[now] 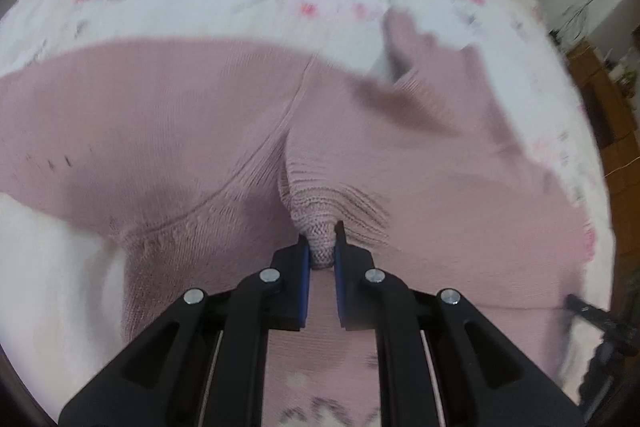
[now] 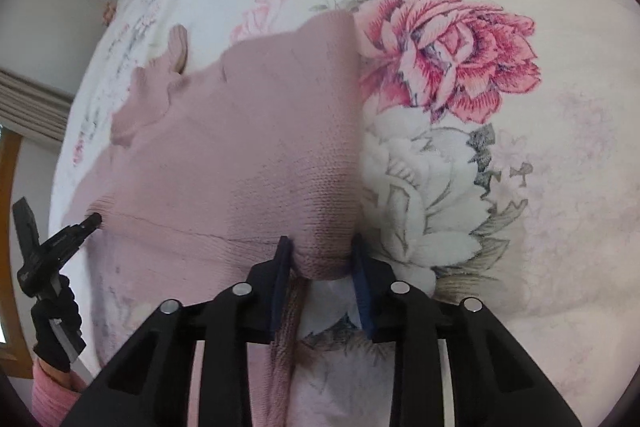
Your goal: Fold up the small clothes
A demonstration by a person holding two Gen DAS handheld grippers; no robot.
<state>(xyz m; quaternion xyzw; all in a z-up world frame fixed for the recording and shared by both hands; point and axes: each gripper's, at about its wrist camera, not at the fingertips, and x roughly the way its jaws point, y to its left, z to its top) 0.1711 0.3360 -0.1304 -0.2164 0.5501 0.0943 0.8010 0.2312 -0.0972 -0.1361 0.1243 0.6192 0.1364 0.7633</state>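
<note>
**Both tongs on the near edge, garment runs away from me**

Left tongs (image 1: 322,247) pinched narrow on a bunched knit fold of the pink knit garment (image 1: 192,131). Right tongs (image 2: 322,253) set wider, straddling a lump of the same garment's (image 2: 248,147) near right corner; pads look to be pressing it from both sides, so I read it as held, less tight than the left.

Garment lies on the floral bedspread (image 2: 540,187), spread ahead of both tongs. In the right view the left tongs (image 2: 94,221) sit at the near left corner, so the held edge runs left-right between my two hands and the body stretches forward from it. A crumpled part, maybe a sleeve, lies at the far left.

My call: next fold carries this near edge forward over the body. Both hands equally near; they need to travel level or the edge skews.
</note>
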